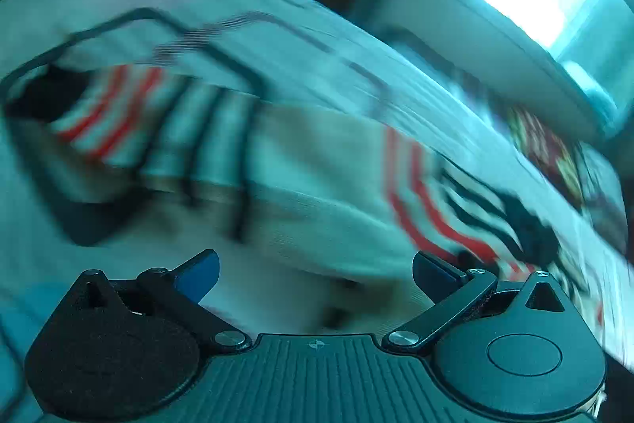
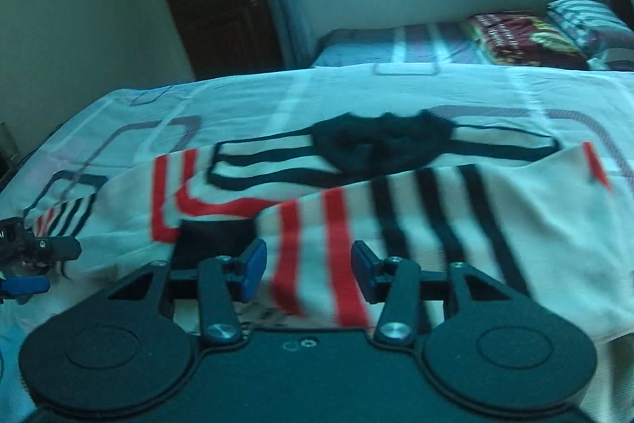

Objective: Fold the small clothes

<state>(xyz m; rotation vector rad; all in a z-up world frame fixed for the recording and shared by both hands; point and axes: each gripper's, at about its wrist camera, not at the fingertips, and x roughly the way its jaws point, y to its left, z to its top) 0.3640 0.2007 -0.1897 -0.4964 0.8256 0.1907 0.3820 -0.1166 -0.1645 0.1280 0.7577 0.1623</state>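
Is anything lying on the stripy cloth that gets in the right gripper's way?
Yes. A black stringy garment lies across the far part of the striped cloth. The near edge by the open right gripper looks uncovered.

Right gripper [image 2: 305, 270] hanging open over cream garment with red and black stripes [image 2: 396, 221]; black stringy garment [image 2: 376, 145] lying beyond on patterned white bedsheet [image 2: 277, 94].

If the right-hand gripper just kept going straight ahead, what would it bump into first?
Most likely the striped cloth: the open right gripper points straight at its red and black stripes, which fill the gap between the fingers. The black garment lies farther on. Depth is hard to judge.
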